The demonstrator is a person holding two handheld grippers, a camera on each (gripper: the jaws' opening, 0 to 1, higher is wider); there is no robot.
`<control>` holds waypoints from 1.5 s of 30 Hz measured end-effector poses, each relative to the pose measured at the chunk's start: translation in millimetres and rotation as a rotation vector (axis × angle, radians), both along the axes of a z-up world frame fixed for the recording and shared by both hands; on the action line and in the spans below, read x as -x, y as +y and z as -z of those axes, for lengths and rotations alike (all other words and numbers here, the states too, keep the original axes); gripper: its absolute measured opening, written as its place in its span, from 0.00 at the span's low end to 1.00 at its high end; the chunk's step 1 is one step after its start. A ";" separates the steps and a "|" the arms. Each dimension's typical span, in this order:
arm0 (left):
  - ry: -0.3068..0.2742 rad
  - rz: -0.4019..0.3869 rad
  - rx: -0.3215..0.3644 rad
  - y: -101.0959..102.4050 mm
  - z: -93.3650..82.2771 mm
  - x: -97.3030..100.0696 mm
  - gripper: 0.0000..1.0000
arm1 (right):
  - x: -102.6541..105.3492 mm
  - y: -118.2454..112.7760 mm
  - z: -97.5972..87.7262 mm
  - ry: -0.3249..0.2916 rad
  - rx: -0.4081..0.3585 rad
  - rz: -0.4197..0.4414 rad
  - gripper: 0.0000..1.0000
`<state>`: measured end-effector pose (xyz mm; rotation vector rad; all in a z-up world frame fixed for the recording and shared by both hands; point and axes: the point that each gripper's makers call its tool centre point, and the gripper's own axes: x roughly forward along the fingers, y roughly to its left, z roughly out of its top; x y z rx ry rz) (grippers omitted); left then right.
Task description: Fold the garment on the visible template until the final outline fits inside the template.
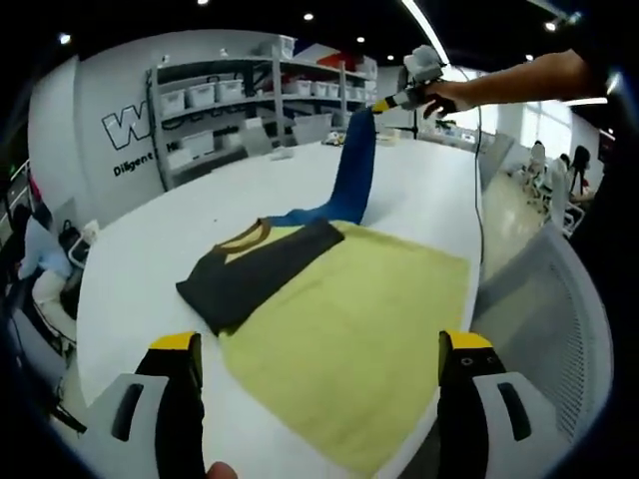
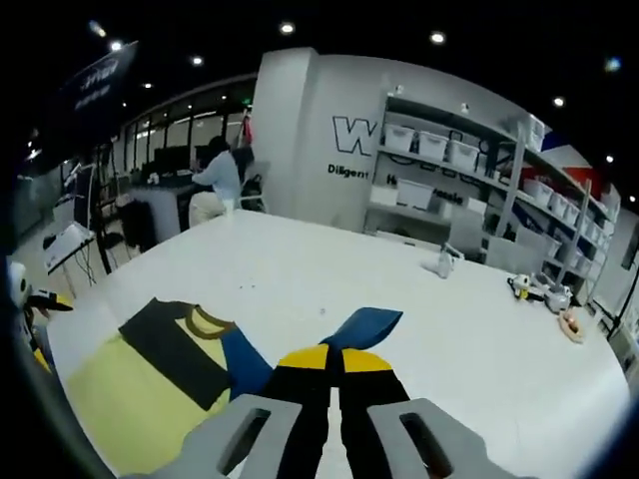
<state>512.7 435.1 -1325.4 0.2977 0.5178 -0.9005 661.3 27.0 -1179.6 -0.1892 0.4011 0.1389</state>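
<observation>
A: Left gripper view, near: left gripper (image 1: 324, 374) spread wide, holding nothing, over the yellow body of the garment (image 1: 349, 309) on the bench (image 1: 150, 269).

B: Farther: right gripper (image 1: 377, 104) clenched on the blue sleeve (image 1: 355, 165), lifted high.

A: Risk: with nothing pinning the body, a pull could drag it askew, or the sleeve could slip free.

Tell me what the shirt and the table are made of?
The shirt looks like soft matte cloth: its blue sleeve hangs limp from the right claw. The white table looks smooth and hard, maybe laminate; can't tell for sure.
</observation>
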 end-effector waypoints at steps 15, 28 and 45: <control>-0.020 -0.015 0.029 25.2 -6.2 -7.4 0.94 | -23.4 67.7 -33.6 -0.057 0.037 -0.083 0.00; -0.021 -0.003 0.025 42.4 2.5 -0.3 0.94 | -26.7 142.1 -8.2 -0.025 0.033 -0.163 0.00; -0.005 -0.033 0.024 63.6 21.9 5.1 0.93 | -34.8 200.8 10.5 0.022 -0.021 -0.211 0.00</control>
